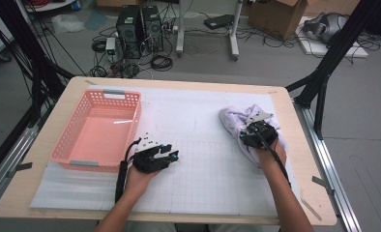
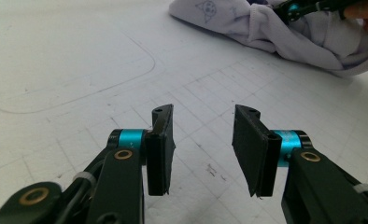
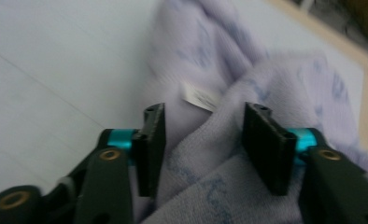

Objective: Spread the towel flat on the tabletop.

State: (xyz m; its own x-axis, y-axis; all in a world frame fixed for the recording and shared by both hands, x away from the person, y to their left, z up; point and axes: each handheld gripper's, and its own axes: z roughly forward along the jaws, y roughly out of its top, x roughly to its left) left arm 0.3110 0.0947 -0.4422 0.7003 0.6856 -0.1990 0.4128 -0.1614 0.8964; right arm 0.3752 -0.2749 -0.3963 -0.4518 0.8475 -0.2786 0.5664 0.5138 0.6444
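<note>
Nearest me, my left gripper (image 1: 171, 153) hovers low over the white gridded mat (image 1: 203, 164), its flat black jaws parted with nothing but the ruled surface between them; I see the same gap in the left gripper view (image 2: 203, 149). Just beside it on the left stands the salmon-pink plastic basket (image 1: 70, 157), rectangular, with lattice walls and grey handles. Further out on the right, my right gripper (image 1: 249, 135) sits down in the lilac towel (image 1: 237, 121), a soft, nubbly cloth with a faint printed pattern, bunched in loose folds near the bench's right edge. In the right gripper view the jaws (image 3: 203, 144) stand apart with a ridge of towel (image 3: 210, 186) between them; a small white label (image 3: 198, 97) lies beyond. I cannot tell whether the pads press it. The wooden bench (image 1: 58, 104) has rounded corners.
</note>
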